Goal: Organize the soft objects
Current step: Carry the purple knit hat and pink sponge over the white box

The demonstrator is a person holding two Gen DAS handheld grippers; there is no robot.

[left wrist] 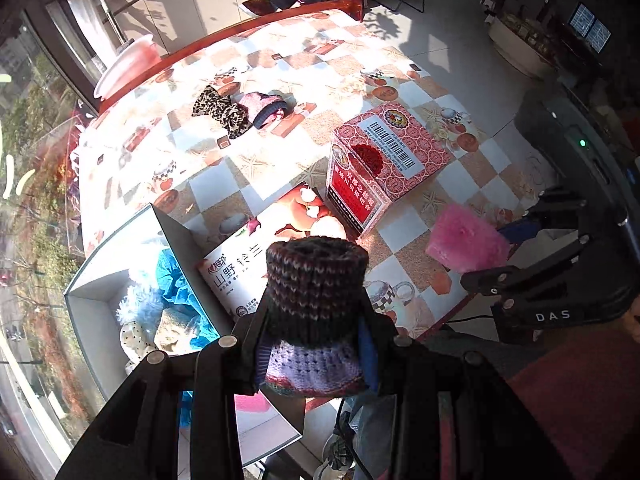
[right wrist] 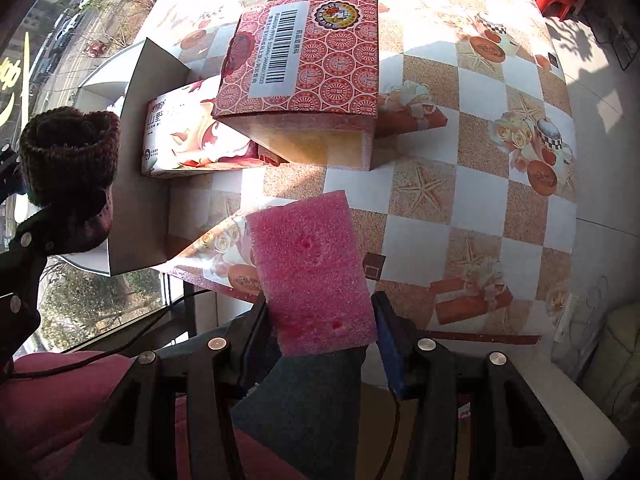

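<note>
My left gripper (left wrist: 316, 340) is shut on a knitted sock (left wrist: 316, 292), dark cuff up, purple foot between the pads; it hangs above the near table edge beside an open white box (left wrist: 120, 276). The sock also shows in the right wrist view (right wrist: 68, 168). My right gripper (right wrist: 320, 320) is shut on a pink sponge (right wrist: 316, 272), held over the table's near edge; it shows in the left wrist view (left wrist: 466, 242) too. A leopard-print cloth (left wrist: 218, 110) and a pink-and-navy knitted piece (left wrist: 266, 108) lie far back on the table.
The white box holds blue and fluffy soft things (left wrist: 168, 292). A flowered box (left wrist: 260, 256) lies beside it, and a red patterned carton (left wrist: 384, 160) with an open side stands mid-table (right wrist: 316, 64). The tablecloth (right wrist: 460, 160) is checkered. A window is on the left.
</note>
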